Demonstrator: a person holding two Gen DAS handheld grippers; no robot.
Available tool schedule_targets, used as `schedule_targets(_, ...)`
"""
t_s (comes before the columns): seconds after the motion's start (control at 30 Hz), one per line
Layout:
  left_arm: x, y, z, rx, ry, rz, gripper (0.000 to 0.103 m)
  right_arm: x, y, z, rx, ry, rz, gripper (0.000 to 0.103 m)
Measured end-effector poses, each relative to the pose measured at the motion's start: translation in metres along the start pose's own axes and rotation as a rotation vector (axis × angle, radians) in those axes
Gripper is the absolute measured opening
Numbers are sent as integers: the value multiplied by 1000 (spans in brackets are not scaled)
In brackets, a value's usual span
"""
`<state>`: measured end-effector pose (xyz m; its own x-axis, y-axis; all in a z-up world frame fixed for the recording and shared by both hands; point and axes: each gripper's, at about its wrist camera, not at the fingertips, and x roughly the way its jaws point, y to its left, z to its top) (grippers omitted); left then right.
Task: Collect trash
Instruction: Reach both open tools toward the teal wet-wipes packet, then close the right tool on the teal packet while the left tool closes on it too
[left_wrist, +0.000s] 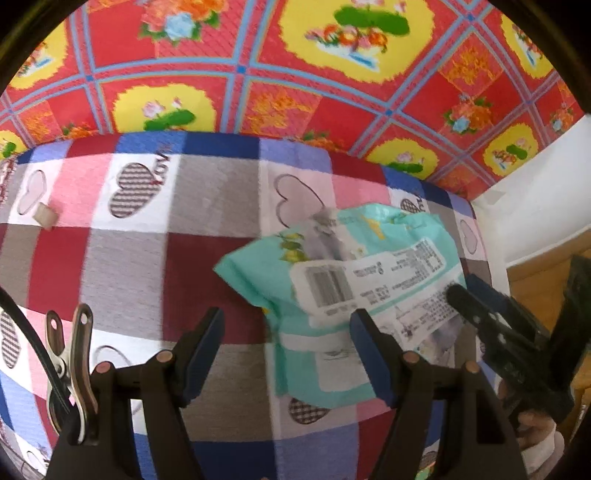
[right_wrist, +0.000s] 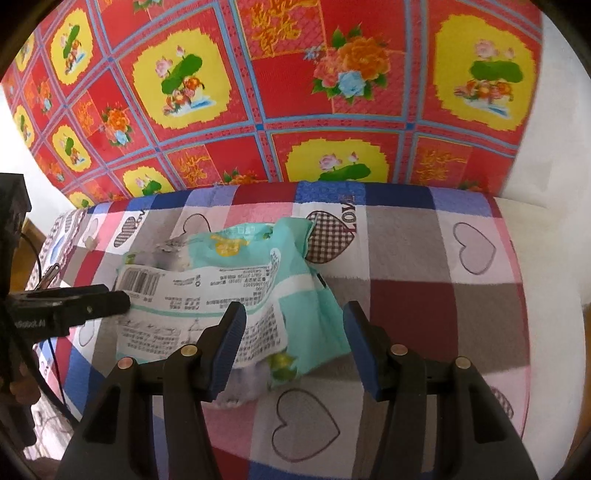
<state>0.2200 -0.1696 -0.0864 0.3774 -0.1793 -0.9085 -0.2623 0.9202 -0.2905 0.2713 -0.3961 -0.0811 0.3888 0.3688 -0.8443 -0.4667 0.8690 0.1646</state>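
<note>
You have one crumpled wrapper (right_wrist: 236, 295) on the table, a thin, glossy plastic film, mint green w/ a white label panel carrying a barcode and small print; it's creased and folded, w/ edges lifted. It lies on a checked cloth (right_wrist: 424, 258) of woven texture, in pink, grey, maroon and blue squares w/ heart motifs and "LOVE" lettering. Behind the table hangs a shiny red backdrop (right_wrist: 258, 92) w/ yellow floral medallions and a blue grid. Your right gripper (right_wrist: 293, 345) sits low over the near edge of the wrapper, fingers spread wide, blue ribbed pads facing inward; the left pad overlaps the label, the right pad stands clear of the film on the right side. Your left gripper (left_wrist: 288, 354) is also spread, angled in from the wrapper's left; contact w/ the film can't be told. A small beige block (left_wrist: 45, 215) rests far left on the cloth. A metal clip (left_wrist: 70, 365) and black cable (left_wrist: 26, 328) sit at the left gripper's body.
</note>
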Motion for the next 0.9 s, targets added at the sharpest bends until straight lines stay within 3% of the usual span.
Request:
schedule_targets(0.33,26,-11,-2,-54,29,-59,70,18,-5,0,-20,26,17,56)
schedule_targets(0.63,34,-17,-4,-65,-11,-40,71,24,-8,-1,-6,46,87,55)
schedule_targets(0.7,34,-20,-4,-57,-19,-32,67,23,-5,-3,-21,40,89,48)
schedule_targets(0.9,33,-26,-9,-44,-13,-27,43,15,-4,-8,-24,19,118,32)
